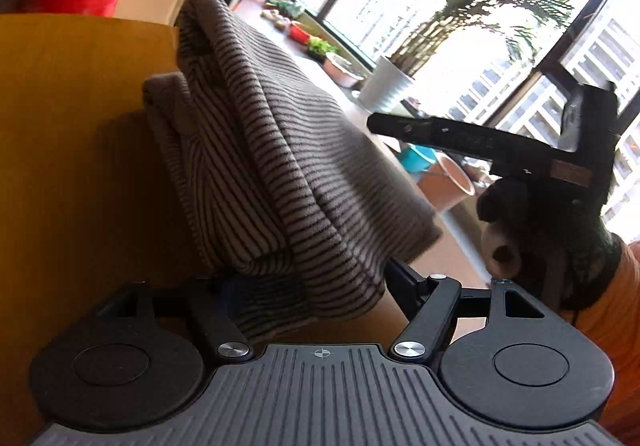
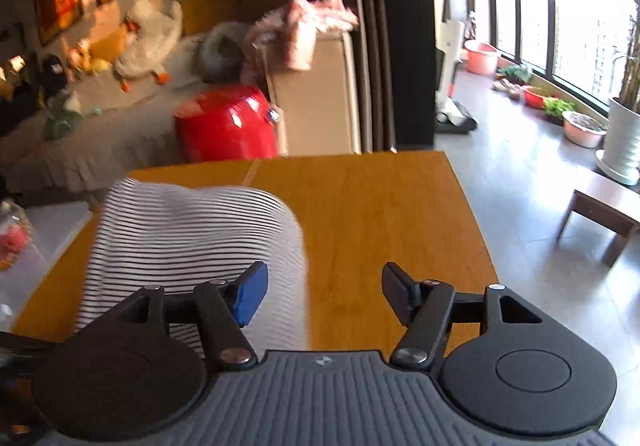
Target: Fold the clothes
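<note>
The striped garment (image 1: 256, 150) is a soft knit of fine dark lines on a pale ground, bunched into thick rolls and hanging folds. In the left wrist view it drapes over the near part of the wooden table (image 1: 72, 118) and spills down across the left gripper (image 1: 316, 286). The cloth covers that gripper's left finger, so only the right finger (image 1: 404, 282) shows clearly; whether the jaws pinch the fabric cannot be told. Further right in that view, the right gripper (image 1: 460, 134) appears side-on as a black bar held by a dark gloved hand (image 1: 532, 230), against glaring windows.

In the right wrist view the garment (image 2: 192, 242) lies as a rounded heap at the left of the table (image 2: 380, 214), smeared by motion so its stripes blur. The right gripper (image 2: 324, 294) has its jaws spread wide, with nothing between them; the blue-padded left finger (image 2: 252, 294) overlaps the cloth's edge, the black right finger (image 2: 400, 294) stands over bare, smooth orange-brown wood. A glossy red container (image 2: 228, 126) sits beyond the table's far edge.
</note>
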A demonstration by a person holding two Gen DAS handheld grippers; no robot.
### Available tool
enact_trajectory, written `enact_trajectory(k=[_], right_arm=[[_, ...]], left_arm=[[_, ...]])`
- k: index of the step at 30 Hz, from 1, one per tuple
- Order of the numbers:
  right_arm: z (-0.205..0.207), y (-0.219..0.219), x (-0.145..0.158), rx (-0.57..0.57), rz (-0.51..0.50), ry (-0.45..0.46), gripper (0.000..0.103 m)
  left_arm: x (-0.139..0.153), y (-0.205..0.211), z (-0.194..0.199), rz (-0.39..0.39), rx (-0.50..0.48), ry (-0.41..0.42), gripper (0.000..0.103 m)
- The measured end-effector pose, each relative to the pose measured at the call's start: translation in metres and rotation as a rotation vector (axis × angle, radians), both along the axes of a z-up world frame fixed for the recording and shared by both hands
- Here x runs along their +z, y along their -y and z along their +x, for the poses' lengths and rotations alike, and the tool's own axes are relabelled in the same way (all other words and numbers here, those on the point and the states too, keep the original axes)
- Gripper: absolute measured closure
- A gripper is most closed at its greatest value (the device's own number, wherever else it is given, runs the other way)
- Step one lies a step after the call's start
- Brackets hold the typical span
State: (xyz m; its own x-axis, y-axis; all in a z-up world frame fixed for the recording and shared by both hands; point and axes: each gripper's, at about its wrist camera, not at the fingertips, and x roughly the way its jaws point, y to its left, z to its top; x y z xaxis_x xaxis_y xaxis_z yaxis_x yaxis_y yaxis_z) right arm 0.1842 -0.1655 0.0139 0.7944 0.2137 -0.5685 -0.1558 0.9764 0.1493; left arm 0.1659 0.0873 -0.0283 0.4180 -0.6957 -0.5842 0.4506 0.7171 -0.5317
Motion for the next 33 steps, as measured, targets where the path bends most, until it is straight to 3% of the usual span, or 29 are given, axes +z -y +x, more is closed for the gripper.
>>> enact_trajectory(k=[2, 4, 11, 23, 25, 27, 29, 33], right_arm=[[-0.011, -0.004, -0.001, 0.032, 0.006, 0.003, 0.039], [-0.016, -0.013, -0.013, 0.062, -0.022, -0.029, 0.037], [-0.017, -0.018, -0.030, 0.057, -0.038, -0.033, 0.024], [-0.028, -0.025, -0.020, 0.073, -0.121, 0.032, 0.023], [-0.034, -0.029, -0.012, 0.083, -0.121, 0.065, 0.028], [-0.041, -0.033, -0.002, 0.119, -0.099, 0.091, 0.046], [-0.046, -0.040, 0.006, 0.166, -0.089, 0.101, 0.057], [-0.044, -0.050, -0.002, 0.207, -0.135, 0.051, 0.056]], left_arm=[[-0.002, 0.003, 0.000, -0.014, -0.031, -0.007, 0.038], [-0.002, 0.005, 0.002, -0.010, -0.038, 0.000, 0.038], [0.010, -0.018, 0.000, 0.000, 0.012, 0.036, 0.044], [0.026, -0.061, -0.002, 0.029, 0.133, 0.090, 0.053], [0.022, -0.064, 0.001, 0.043, 0.148, 0.078, 0.056], [0.016, -0.064, 0.002, 0.054, 0.148, 0.060, 0.059], [0.011, -0.060, 0.003, 0.051, 0.132, 0.047, 0.061], [0.008, -0.044, 0.005, 0.027, 0.093, 0.036, 0.064]])
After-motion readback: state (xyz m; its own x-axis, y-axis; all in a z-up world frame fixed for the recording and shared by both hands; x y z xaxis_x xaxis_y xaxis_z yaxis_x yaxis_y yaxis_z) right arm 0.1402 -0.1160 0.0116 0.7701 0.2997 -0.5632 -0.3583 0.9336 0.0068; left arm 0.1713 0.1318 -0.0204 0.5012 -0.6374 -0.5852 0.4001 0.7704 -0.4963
